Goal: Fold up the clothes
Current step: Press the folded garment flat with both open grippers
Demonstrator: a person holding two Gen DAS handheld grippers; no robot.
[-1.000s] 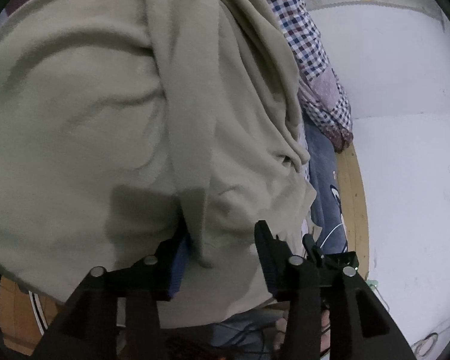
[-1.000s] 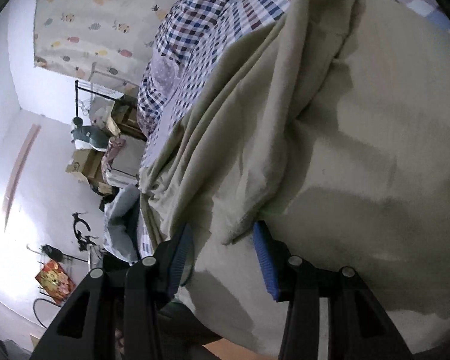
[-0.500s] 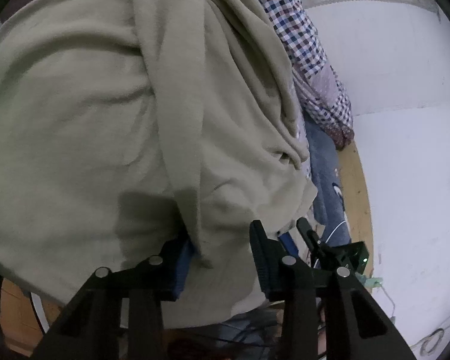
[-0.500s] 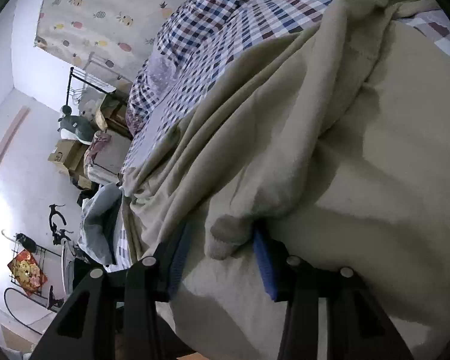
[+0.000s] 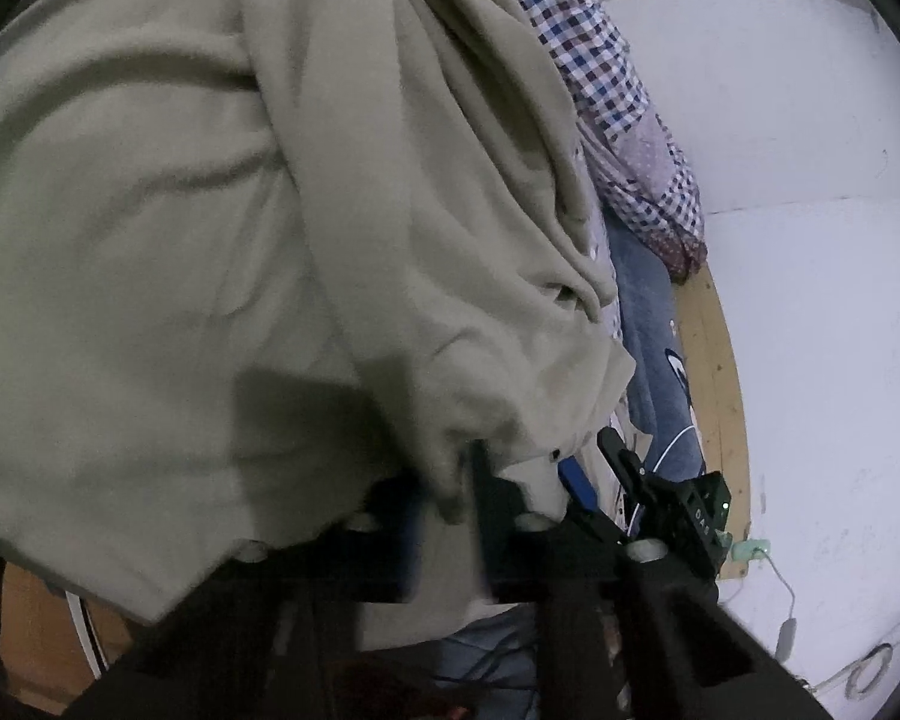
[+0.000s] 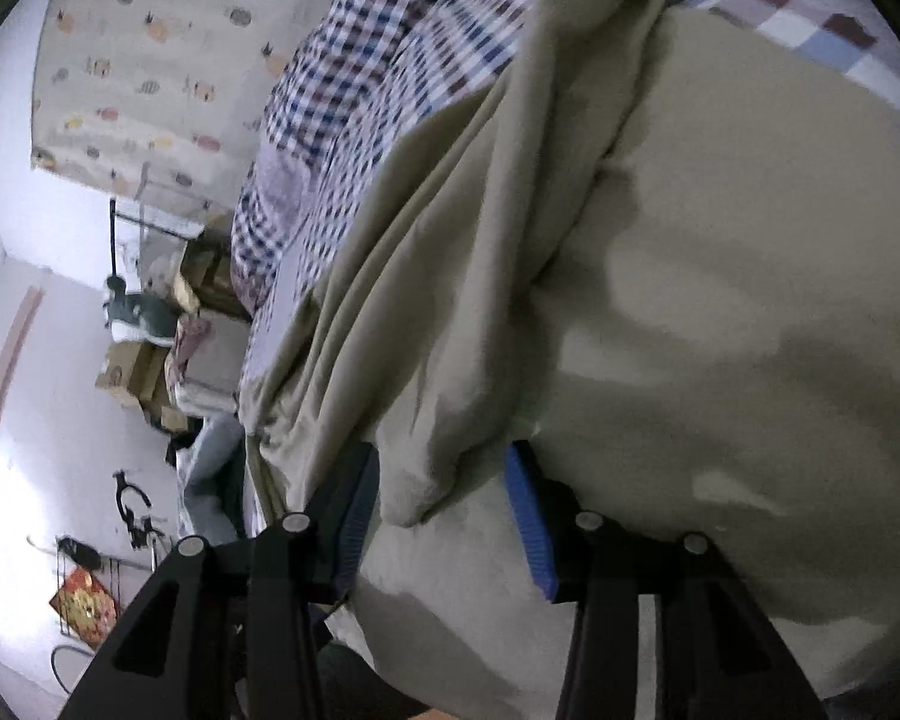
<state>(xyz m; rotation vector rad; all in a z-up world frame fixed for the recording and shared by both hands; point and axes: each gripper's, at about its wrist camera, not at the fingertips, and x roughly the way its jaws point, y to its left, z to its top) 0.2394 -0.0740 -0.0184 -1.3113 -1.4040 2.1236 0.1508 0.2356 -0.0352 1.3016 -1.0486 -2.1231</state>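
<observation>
A large beige fleece garment [image 5: 210, 240] lies bunched over a checked bedcover [image 5: 600, 60]. My left gripper [image 5: 450, 492] sits at the garment's near edge, its jaws closing on a long fold that runs down between them, and the pads pinch the cloth. In the right wrist view the same garment [image 6: 720, 300] fills the right side. A hanging fold tip lies between the blue pads [image 6: 531, 528] of my right gripper [image 6: 444, 516]. That gripper stands open, with gaps beside the cloth.
Blue denim cloth [image 5: 648, 330] hangs over the wooden bed edge [image 5: 720, 390], and a cable trails on the pale floor [image 5: 810, 420]. Cardboard boxes [image 6: 138, 372] and a patterned curtain [image 6: 150, 60] stand beyond the checked bedcover [image 6: 360, 90].
The left jaws have come together on the beige fold. The right gripper's view swung a little; its jaws stay apart around the fold tip.
</observation>
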